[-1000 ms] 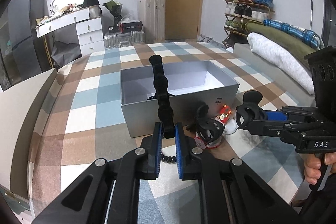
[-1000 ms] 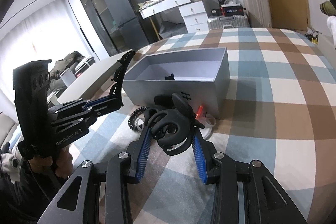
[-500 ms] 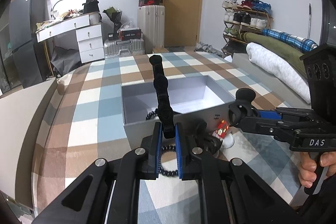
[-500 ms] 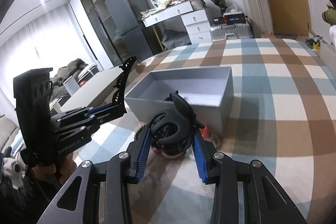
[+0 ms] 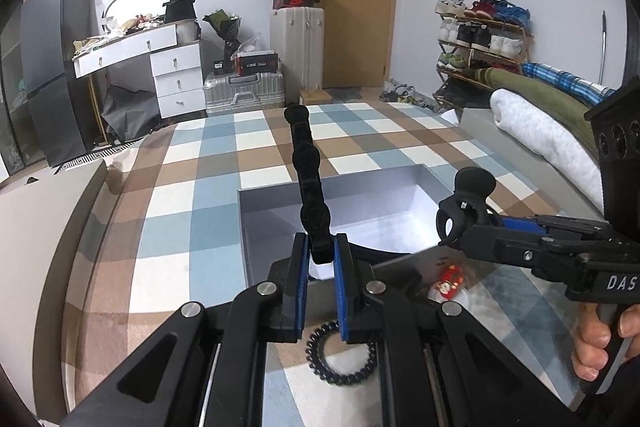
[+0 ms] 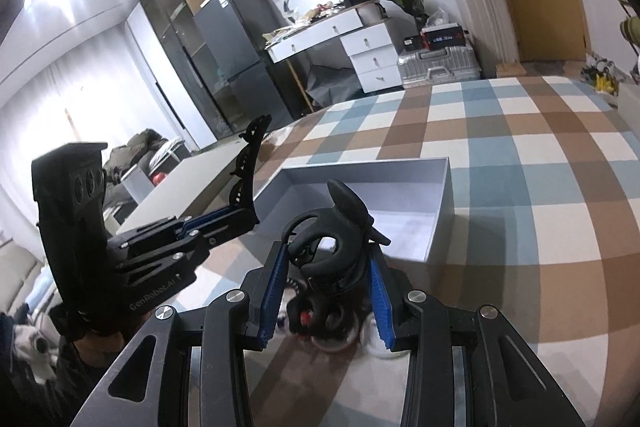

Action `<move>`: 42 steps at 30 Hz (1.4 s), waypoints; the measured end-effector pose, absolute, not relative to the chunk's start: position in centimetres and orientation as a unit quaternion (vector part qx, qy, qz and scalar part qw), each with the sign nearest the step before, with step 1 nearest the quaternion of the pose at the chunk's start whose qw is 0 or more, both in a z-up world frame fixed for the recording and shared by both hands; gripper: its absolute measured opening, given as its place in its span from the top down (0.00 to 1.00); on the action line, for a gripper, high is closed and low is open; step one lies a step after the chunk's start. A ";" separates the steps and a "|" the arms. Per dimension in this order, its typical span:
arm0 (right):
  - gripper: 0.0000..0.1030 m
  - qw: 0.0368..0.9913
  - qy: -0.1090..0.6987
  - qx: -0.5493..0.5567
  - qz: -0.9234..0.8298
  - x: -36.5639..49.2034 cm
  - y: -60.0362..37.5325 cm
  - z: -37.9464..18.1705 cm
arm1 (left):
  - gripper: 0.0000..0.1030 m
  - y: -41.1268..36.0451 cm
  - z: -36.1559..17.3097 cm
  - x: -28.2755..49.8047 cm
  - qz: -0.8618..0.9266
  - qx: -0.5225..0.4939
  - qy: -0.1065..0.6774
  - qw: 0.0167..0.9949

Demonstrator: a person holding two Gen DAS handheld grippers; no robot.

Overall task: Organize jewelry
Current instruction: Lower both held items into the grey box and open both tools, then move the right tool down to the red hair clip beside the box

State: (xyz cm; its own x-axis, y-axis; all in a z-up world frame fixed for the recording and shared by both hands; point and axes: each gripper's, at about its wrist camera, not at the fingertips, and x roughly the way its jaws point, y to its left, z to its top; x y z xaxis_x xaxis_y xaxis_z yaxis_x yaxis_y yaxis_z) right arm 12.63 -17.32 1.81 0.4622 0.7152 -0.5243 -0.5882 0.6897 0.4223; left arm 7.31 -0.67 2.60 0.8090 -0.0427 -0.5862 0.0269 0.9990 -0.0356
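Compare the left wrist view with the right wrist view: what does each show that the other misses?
Only the left wrist view shows the black coil hair tie, the small red charm and the shoe rack. Only the right wrist view shows the curtains. Both show the grey box, the long black hair clip held by the left gripper, and the black claw clip in the right gripper.

You've lifted both grippers w/ their loads: the left gripper (image 5: 321,259) and black hair stick (image 5: 307,183) now sit over the grey box (image 5: 400,223) at frame center; right gripper (image 6: 327,279) carried the black claw clip (image 6: 336,227) off the floor, toward the box rim.
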 end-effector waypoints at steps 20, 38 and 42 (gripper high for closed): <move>0.61 0.855 0.363 0.115 0.353 14.5 -17.3 1.5 | 0.92 -1.3 1.9 8.5 -0.017 -0.013 0.340 0.940; 0.11 0.881 0.329 0.077 0.330 10.9 -20.0 2.3 | 0.20 0.0 2.5 4.8 -0.016 -0.072 0.313 0.947; 0.03 0.879 0.338 0.077 0.327 11.1 -19.7 1.8 | 0.19 -0.2 1.8 4.7 0.008 -0.049 0.326 0.944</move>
State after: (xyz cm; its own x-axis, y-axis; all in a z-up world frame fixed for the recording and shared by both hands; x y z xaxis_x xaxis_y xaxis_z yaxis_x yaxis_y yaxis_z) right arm 11.11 -19.70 1.75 0.5582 0.6265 -0.5440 -0.5227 0.7747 0.3558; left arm 4.71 -0.19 1.82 0.7874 -0.0166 -0.6162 -0.0468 0.9951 -0.0866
